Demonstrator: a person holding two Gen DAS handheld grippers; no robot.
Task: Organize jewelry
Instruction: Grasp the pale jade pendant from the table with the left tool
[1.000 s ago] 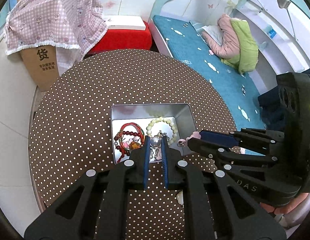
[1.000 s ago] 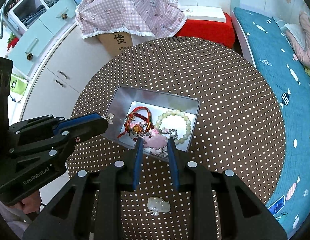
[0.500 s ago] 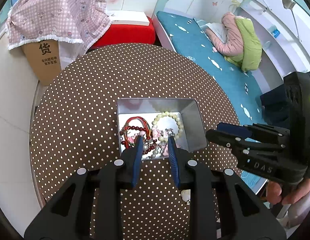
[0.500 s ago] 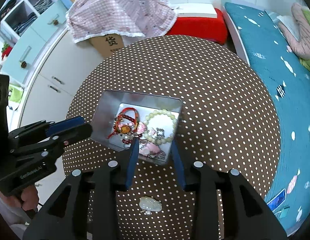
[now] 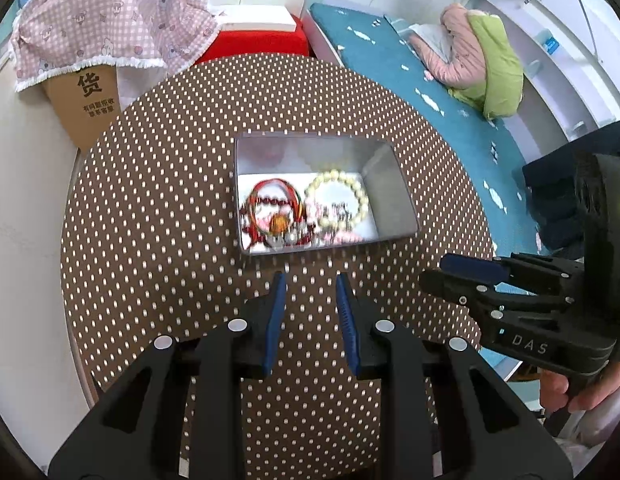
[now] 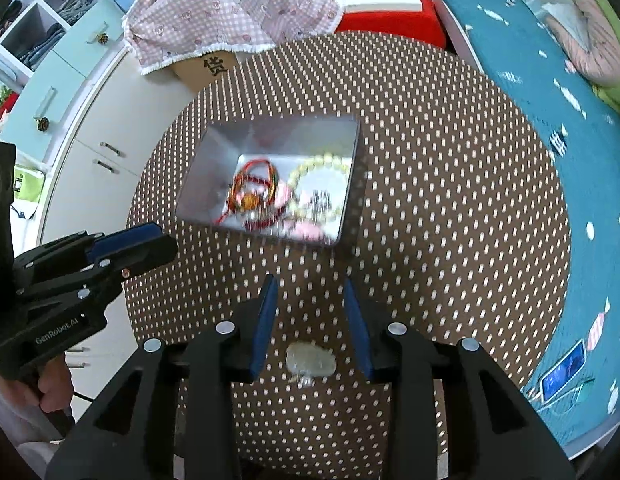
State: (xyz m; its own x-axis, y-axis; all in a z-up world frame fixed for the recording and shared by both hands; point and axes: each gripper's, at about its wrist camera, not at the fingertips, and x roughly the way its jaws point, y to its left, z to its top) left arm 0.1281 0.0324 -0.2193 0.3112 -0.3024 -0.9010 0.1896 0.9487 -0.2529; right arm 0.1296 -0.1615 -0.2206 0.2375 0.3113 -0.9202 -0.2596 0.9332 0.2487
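Bracelets (image 5: 306, 210) lie in the tin (image 5: 394, 204) on the table (image 5: 158, 200); a pendant (image 6: 310, 362) lies before it.

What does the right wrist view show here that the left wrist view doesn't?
Only the right wrist view shows a pale translucent piece lying on the tablecloth outside the tin, plus the cabinets. Only the left wrist view shows the pink and green bedding whole. Both share the metal tin holding the red bracelet and pale bead bracelet, with the left gripper and right gripper open and empty.

One metal tin (image 6: 352, 184), one pale bead bracelet (image 5: 337, 199), one red bracelet (image 5: 272, 208), one loose pale pendant (image 6: 310, 362), two tools.
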